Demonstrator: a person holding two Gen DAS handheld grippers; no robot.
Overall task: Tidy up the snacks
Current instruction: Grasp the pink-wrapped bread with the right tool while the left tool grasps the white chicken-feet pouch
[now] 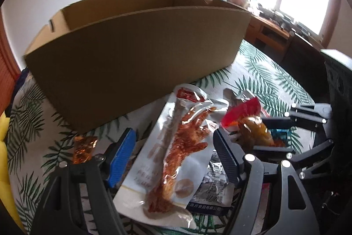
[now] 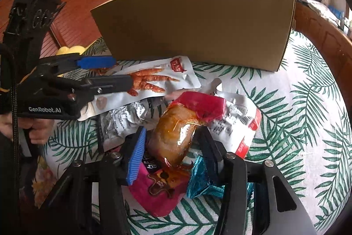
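Note:
A pile of snack packets lies on the leaf-print tablecloth in front of a large cardboard box [image 1: 136, 45] [image 2: 198, 25]. My left gripper [image 1: 173, 147] is open, its fingers either side of a white packet of chicken feet [image 1: 169, 160] [image 2: 151, 80]. My right gripper [image 2: 171, 140] straddles a clear packet with a red top holding a brown snack [image 2: 176, 131] [image 1: 248, 122]; its fingers stand close to the packet's sides. The right gripper also shows in the left wrist view [image 1: 270, 138]. The left gripper shows in the right wrist view [image 2: 116, 72].
Silver-white packets [image 2: 123, 120], a pink packet [image 2: 162, 195] and a blue foil packet [image 2: 202, 182] lie under and beside the held ones. A small orange packet [image 1: 84, 149] lies left of the left gripper. The tablecloth [image 2: 297, 124] stretches to the right.

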